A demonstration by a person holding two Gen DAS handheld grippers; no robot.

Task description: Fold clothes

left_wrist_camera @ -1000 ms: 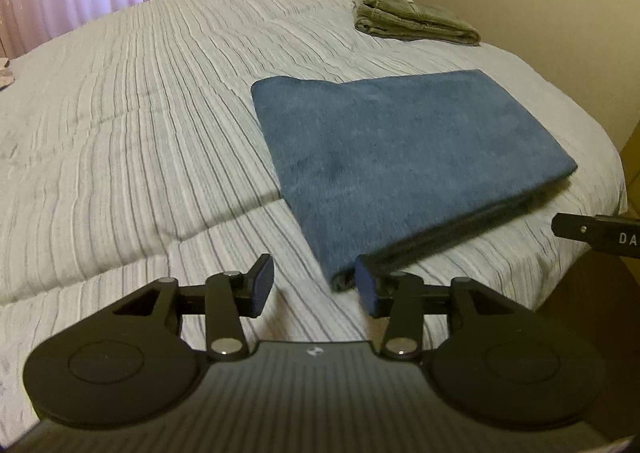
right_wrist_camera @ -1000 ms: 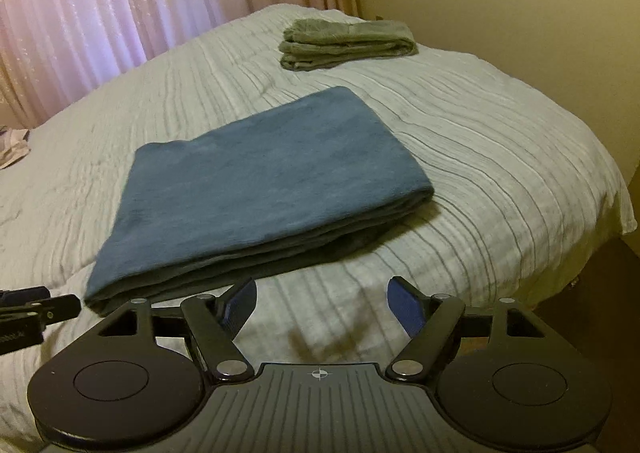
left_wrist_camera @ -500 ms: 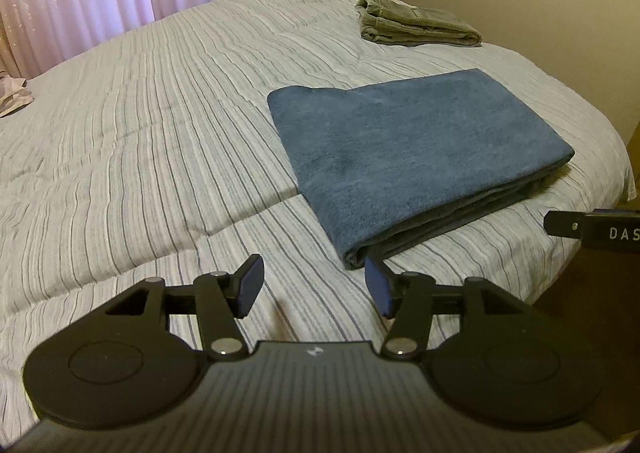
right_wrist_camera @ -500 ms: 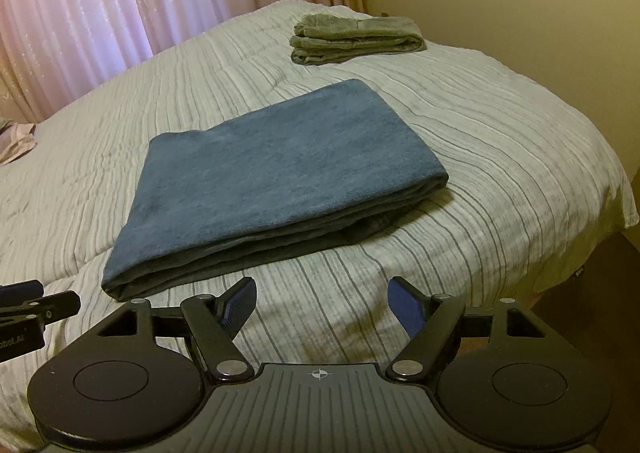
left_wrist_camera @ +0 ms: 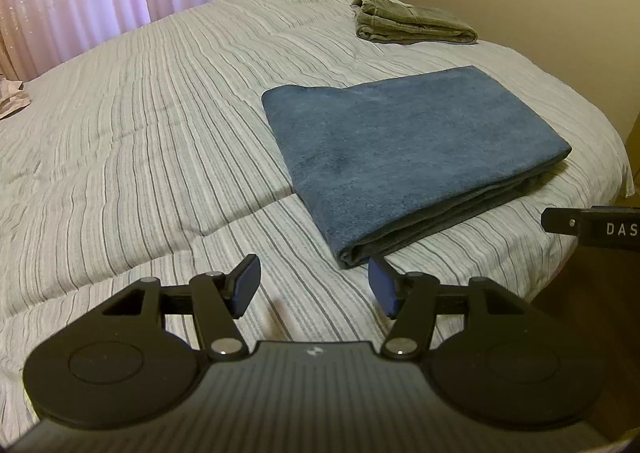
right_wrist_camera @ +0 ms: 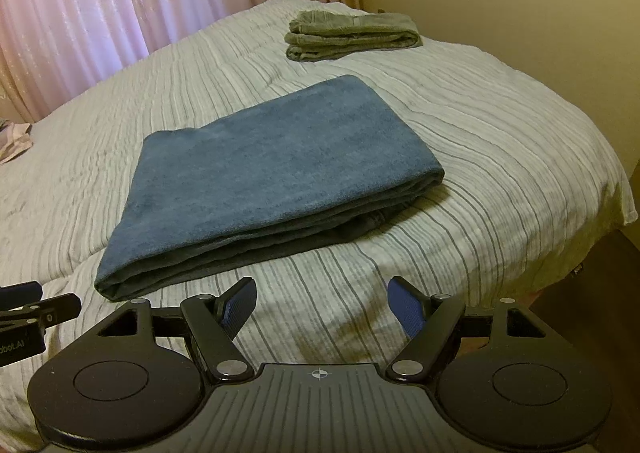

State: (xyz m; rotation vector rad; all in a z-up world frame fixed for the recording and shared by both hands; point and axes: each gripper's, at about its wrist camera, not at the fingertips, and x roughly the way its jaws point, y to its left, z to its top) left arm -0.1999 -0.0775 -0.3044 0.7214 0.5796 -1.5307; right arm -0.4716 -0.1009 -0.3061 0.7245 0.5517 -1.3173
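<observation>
Two tongs hover empty: left tongs opening, right tongs spread. Our blue towel lies mid-frame on the bed; pinching one layer could unfold it.

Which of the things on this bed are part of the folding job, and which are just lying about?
Part of the job:
- blue towel, folded, flat on the striped bedspread
- grey-green folded pile at the far corner
- left gripper, opening, nothing between its fingers
- right gripper, open and empty

Just lying about:
- pale crumpled cloth at the bed's far left edge
- pink curtains
</observation>
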